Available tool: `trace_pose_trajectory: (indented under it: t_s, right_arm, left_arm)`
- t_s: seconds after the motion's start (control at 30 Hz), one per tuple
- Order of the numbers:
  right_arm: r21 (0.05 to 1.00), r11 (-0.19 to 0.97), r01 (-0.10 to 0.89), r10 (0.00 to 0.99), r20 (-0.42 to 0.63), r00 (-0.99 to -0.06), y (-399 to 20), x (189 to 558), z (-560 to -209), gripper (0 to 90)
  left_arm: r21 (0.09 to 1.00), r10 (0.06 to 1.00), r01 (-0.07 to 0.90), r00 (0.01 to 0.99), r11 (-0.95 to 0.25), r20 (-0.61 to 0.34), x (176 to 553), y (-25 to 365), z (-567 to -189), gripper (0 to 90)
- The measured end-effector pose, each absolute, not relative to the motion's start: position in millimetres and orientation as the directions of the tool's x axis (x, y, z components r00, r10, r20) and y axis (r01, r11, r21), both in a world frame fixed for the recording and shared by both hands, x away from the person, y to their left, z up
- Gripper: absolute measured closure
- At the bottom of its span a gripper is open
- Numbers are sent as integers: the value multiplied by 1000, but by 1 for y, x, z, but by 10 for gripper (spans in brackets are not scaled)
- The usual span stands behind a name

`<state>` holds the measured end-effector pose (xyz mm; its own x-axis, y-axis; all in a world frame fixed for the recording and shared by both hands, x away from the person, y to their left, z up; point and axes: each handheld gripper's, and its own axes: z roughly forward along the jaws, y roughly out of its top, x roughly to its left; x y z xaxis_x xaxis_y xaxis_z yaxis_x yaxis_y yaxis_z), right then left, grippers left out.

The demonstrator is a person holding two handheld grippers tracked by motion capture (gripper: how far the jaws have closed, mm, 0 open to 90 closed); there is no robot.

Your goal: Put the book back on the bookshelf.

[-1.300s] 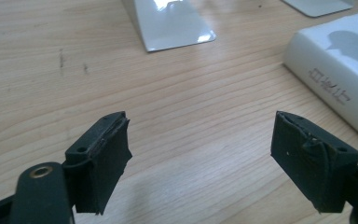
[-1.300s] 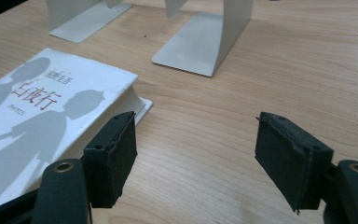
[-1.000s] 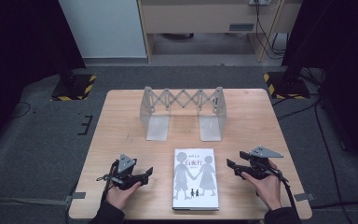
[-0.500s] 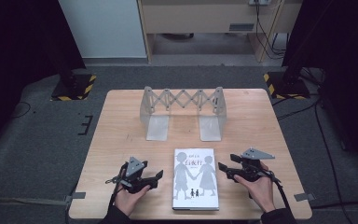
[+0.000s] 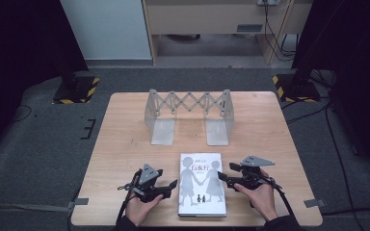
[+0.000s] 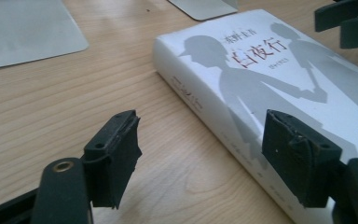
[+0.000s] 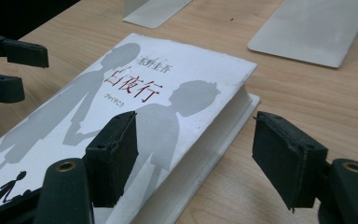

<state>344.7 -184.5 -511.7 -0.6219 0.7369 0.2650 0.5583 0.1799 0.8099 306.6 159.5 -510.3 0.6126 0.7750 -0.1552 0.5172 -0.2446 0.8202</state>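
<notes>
The left gripper (image 5: 172,185) sat at the spine of the flat white hardcover book (image 5: 201,184), jaws apart and just narrowing, gripping nothing. The right gripper (image 5: 223,175) flanked the opposite edge, jaws apart, one pad (image 7: 114,154) over the cover.

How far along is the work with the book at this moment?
Early stage. Done: both claws have closed in on the book, one at each long side. In hand: the left claw is at the spine edge, its jaws having just been closing, and the right claw straddles the page edge; neither presses on it yet. Left: gripping and lifting the book, probably towards the bookend rack, which holds nothing.
</notes>
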Motion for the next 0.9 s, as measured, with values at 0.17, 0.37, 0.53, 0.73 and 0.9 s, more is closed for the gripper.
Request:
trace_pose_trajectory:
  t_s: [0.17,0.37,0.53,0.73,0.9]
  right_arm:
    - [797,185,575,720,288,-631,-179,344,-517,312]
    - [786,193,587,709,302,-638,-173,343,-522,305]
    - [783,176,596,698,328,-636,-171,344,-525,301]
    - [778,162,608,683,356,-637,-167,344,-527,300]
    - [775,159,612,678,365,-638,-165,345,-528,289]
  left_arm:
    - [807,751,526,638,-267,-167,305,150,-512,295]
    - [799,744,531,647,-281,-168,304,143,-513,308]
    - [797,735,535,653,-280,-180,303,137,-514,322]
    - [799,728,535,658,-274,-191,304,135,-514,343]
    - [802,719,532,666,-273,-197,304,133,-515,354]
